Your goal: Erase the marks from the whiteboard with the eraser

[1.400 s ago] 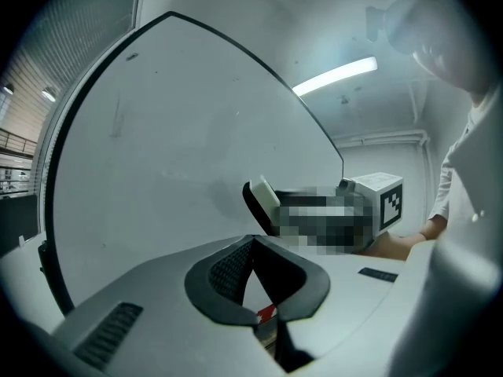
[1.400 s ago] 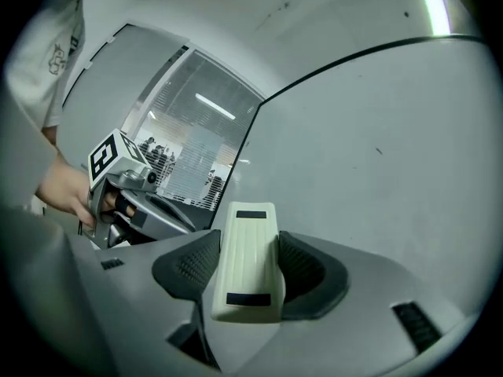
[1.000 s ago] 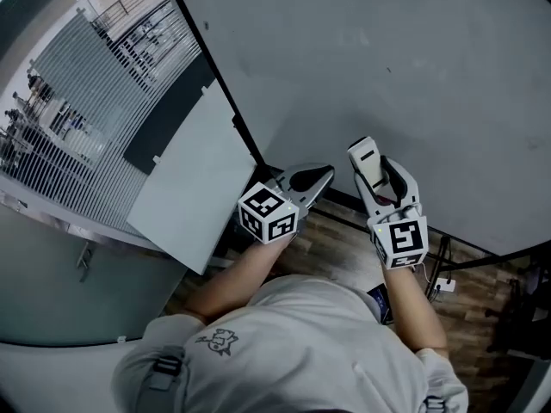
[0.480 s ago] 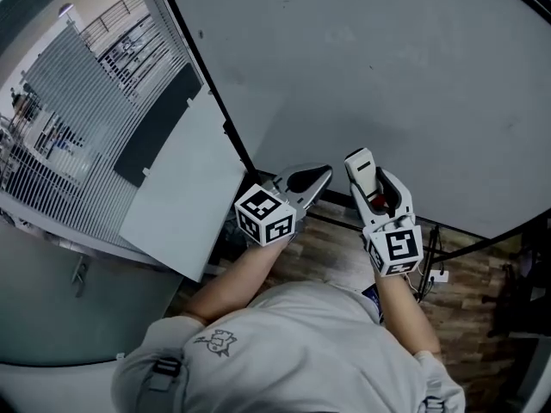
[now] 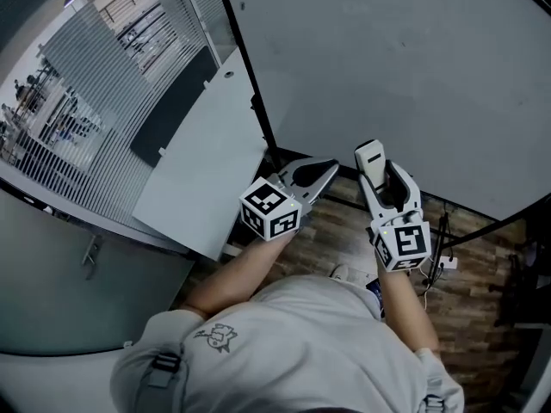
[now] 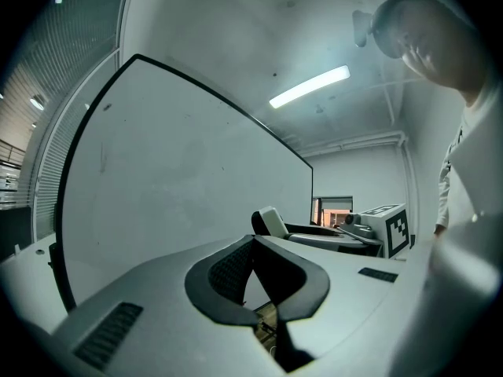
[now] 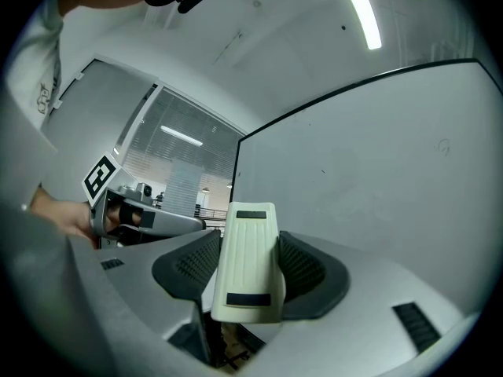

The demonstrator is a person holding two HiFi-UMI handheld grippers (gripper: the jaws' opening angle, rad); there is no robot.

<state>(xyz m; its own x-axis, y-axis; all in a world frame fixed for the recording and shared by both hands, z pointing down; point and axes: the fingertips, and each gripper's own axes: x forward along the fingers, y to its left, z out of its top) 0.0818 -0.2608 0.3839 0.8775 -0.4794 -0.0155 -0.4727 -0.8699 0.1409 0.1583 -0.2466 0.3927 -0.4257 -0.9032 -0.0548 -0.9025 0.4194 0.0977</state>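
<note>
A big whiteboard (image 5: 405, 67) with a thin black frame fills the upper right of the head view; it looks almost clean, with only faint smudges (image 7: 444, 144). My right gripper (image 5: 385, 181) is shut on a cream eraser (image 5: 371, 163), which sticks out past the jaws toward the board's lower edge. In the right gripper view the eraser (image 7: 247, 261) stands lengthwise between the dark pads. My left gripper (image 5: 325, 172) hangs just left of it, shut and empty, with its jaws meeting at the tip (image 6: 253, 243). Both are held short of the whiteboard (image 6: 181, 171).
A white panel (image 5: 202, 170) leans left of the board beside slatted blinds (image 5: 95, 76). Below lie wood flooring (image 5: 336, 239), the board's dark stand bars and a cable with a plug strip (image 5: 443, 261). The person's grey shirt (image 5: 284, 351) fills the bottom.
The head view has swung a little, so board and panel sit further right. Both grippers keep the same pose near the board's lower edge, and the eraser stays clamped.
</note>
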